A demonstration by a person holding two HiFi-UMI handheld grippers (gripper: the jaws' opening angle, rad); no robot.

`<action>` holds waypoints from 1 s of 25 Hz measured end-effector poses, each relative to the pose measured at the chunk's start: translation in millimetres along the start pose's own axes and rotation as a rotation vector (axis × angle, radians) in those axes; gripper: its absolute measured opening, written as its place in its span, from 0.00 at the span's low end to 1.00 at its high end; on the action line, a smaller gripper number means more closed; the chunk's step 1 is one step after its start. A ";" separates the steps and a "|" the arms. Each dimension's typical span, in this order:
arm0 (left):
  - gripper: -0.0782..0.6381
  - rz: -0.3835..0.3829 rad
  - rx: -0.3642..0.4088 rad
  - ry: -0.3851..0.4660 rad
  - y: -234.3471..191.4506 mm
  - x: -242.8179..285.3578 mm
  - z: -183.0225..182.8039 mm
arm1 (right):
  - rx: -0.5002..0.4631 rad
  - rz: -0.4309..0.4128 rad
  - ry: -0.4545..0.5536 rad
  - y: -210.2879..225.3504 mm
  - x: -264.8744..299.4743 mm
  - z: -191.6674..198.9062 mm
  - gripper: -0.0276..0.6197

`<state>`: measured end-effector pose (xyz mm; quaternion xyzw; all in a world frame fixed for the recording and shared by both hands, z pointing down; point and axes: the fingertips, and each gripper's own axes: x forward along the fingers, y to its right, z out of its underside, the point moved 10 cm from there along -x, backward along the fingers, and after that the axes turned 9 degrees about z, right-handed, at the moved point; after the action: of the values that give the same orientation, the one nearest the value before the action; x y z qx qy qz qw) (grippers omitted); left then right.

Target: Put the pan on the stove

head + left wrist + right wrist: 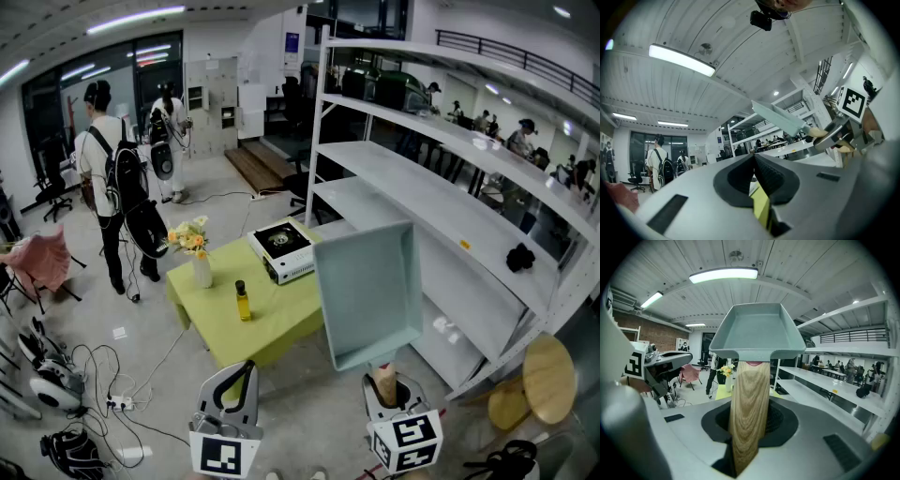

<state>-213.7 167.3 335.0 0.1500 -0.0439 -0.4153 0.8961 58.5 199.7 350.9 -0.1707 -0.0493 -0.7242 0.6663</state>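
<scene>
A grey-blue square pan [367,291] with a wooden handle [749,413] hangs in the air in front of the white shelf, tilted up on edge. My right gripper [386,384] is shut on that handle, and the pan [757,331] fills the upper middle of the right gripper view. The portable stove [281,248] sits on the far right corner of the yellow-green table [281,323], left of and beyond the pan. At the lower left my left gripper [234,382] is shut and holds nothing. In the left gripper view the pan [780,117] shows side-on.
On the table stand a small oil bottle [243,302] and a white vase of flowers [200,253]. A tall white shelf unit [441,187] runs along the right. Two wooden stools [548,370] stand at the lower right. Two people [117,187] stand at the back left, with cables [103,375] on the floor.
</scene>
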 end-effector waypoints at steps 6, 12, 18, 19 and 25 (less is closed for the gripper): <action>0.12 0.002 -0.026 0.020 11.3 10.9 -4.9 | 0.013 -0.020 0.002 11.4 -1.0 -0.7 0.17; 0.12 0.008 -0.047 0.008 21.9 19.7 -7.4 | 0.031 -0.033 -0.017 23.3 1.1 4.3 0.16; 0.12 0.012 -0.032 0.010 38.9 33.1 -9.1 | 0.037 -0.037 -0.027 45.8 0.0 14.1 0.16; 0.12 0.007 -0.040 0.008 41.9 34.5 -9.4 | 0.037 -0.043 -0.028 48.8 0.4 15.4 0.16; 0.12 -0.015 -0.041 -0.015 62.0 47.6 -12.1 | 0.050 -0.076 -0.032 73.2 5.8 26.0 0.16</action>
<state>-134.9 171.8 340.3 0.1287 -0.0410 -0.4239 0.8956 134.8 194.2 365.6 -0.1634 -0.0845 -0.7446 0.6416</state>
